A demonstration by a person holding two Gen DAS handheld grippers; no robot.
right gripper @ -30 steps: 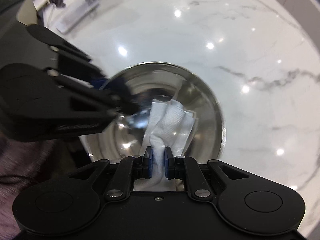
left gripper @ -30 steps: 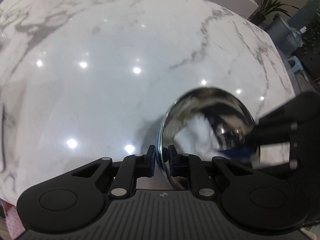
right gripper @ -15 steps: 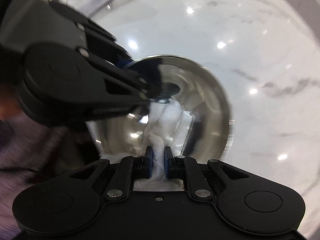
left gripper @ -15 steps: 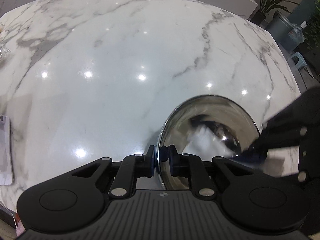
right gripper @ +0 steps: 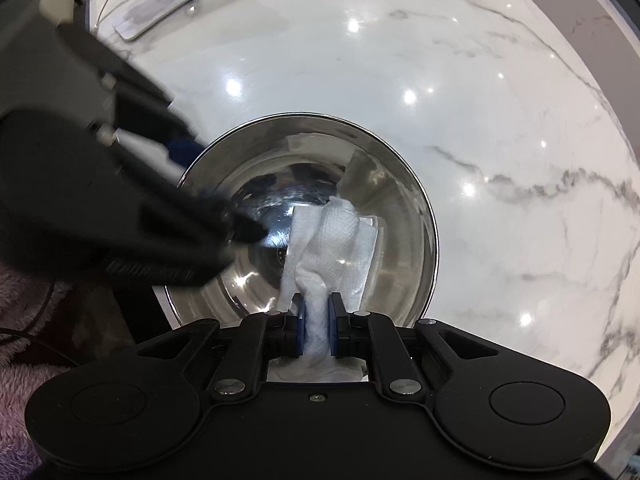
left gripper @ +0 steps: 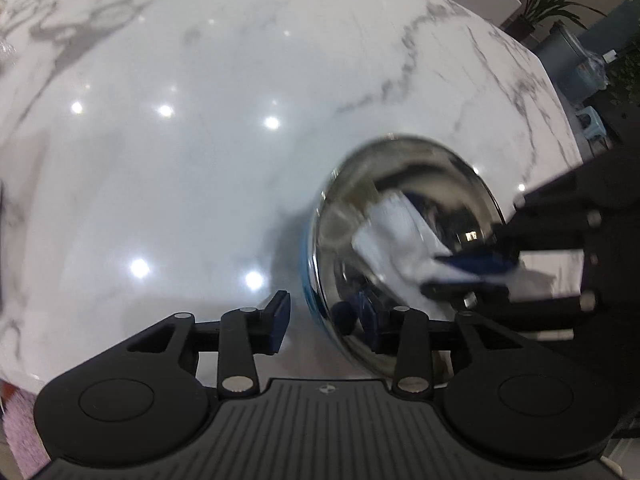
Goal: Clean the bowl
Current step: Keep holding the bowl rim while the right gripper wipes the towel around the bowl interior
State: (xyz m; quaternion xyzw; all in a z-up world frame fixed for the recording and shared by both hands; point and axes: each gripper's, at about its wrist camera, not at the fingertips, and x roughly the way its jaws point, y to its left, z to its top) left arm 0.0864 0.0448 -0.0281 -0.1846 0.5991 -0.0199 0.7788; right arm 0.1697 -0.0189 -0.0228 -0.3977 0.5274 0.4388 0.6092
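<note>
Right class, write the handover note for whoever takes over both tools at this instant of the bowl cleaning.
Left tool: jaws opening, bowl rim between them, pads no longer pressing.
Right tool: shut on the paper towel, which hangs inside the steel bowl.
Bowl sits on the marble counter.
Done: towel is in the bowl.
Left: cannot tell how clean it is; regrip the rim if wiping goes on.

Steel bowl between opening fingers on a marble desk

The left gripper (left gripper: pixel 324 322) is seen with its jaws opening, the rim of the bowl (left gripper: pixel 404 240) standing between the fingers (left gripper: pixel 280 320), untouched by the left one. A white paper towel (left gripper: pixel 396 240) is pinched inside the bowl by the right gripper (left gripper: pixel 472 268) above the desk (left gripper: pixel 200 140).
</note>
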